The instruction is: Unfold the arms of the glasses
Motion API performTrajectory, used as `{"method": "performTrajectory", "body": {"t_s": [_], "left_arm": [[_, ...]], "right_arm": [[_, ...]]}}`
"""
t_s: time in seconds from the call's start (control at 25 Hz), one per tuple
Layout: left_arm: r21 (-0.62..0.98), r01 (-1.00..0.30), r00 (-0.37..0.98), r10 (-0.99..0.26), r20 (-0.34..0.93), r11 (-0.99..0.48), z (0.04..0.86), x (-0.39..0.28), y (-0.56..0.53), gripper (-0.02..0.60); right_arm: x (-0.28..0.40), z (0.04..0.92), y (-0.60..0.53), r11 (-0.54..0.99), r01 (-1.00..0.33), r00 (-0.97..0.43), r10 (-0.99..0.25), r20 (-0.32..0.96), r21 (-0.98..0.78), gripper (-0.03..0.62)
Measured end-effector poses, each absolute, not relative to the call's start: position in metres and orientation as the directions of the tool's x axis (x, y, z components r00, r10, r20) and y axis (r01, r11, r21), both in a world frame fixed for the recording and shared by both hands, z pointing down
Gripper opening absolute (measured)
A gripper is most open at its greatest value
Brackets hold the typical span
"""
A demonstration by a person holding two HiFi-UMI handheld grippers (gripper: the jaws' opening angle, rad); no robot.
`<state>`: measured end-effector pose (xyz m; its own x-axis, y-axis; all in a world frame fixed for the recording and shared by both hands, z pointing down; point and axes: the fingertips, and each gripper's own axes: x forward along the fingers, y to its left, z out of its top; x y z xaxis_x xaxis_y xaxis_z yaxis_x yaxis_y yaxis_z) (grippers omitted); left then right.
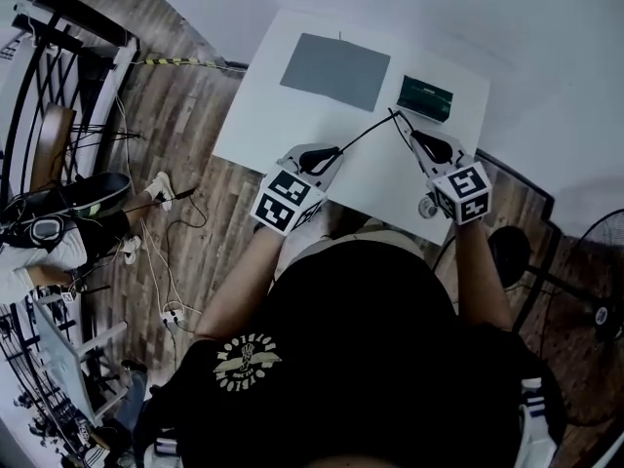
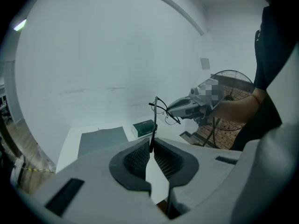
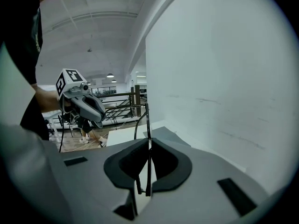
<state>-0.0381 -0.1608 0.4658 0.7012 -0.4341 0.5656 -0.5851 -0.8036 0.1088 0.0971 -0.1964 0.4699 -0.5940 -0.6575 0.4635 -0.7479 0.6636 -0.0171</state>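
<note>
Glasses (image 1: 366, 133) hang in the air between the two grippers, clear of the white table (image 1: 258, 115) beneath them. I find the left gripper (image 1: 330, 156) closed. In the left gripper view its ribbed pads (image 2: 140, 157) meet on the thin end of one arm of the glasses, and that arm runs up and away from the jaws toward the lens frame. From the head view the same arm shows as one long dark line. It starts at the left gripper's tips and ends at a corner just ahead of the right gripper (image 1: 411, 136), so it stands swung well out from the frame. I find the right gripper pinched almost fully together. In the right gripper view a slim dark piece of the glasses stands upright in the narrow slot between its pads, pressed from both sides. Whether that piece is the second arm or the edge of the lens frame I cannot tell. The two grippers angle in toward each other. On the table, a grey mat (image 1: 336, 69) lies well beyond the left gripper, and a green box (image 1: 424, 97) lies just beyond the right gripper's tips.
</note>
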Motion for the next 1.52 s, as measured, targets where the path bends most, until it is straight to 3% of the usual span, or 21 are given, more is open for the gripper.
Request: {"method": "performTrajectory", "body": {"t_s": [0.28, 0.68, 1.12, 1.52], "left_arm": [[0.127, -0.616, 0.688, -0.453, 0.567, -0.777, 0.466, -0.020, -0.160, 0.043], [0.269, -0.702, 0.687, -0.526, 0.502, -0.660, 0.471, -0.031, -0.163, 0.080], [0.375, -0.577, 0.810, -0.453, 0.371, -0.725, 0.437, -0.046, -0.190, 0.080], [0.436, -0.450, 0.890, -0.346, 0.298, -0.779, 0.418, -0.088, -0.223, 0.087]], "right_arm": [[0.117, 0.477, -0.197, 0.677, -0.731, -0.643, -0.638, 0.423, -0.089, 0.020], [0.133, 0.468, -0.229, 0.501, -0.791, -0.602, -0.740, 0.301, -0.351, 0.020], [0.037, 0.440, -0.231, 0.498, -0.723, -0.644, -0.736, 0.208, -0.479, 0.020], [-0.058, 0.438, -0.235, 0.467, -0.747, -0.603, -0.775, 0.188, -0.473, 0.020]]}}
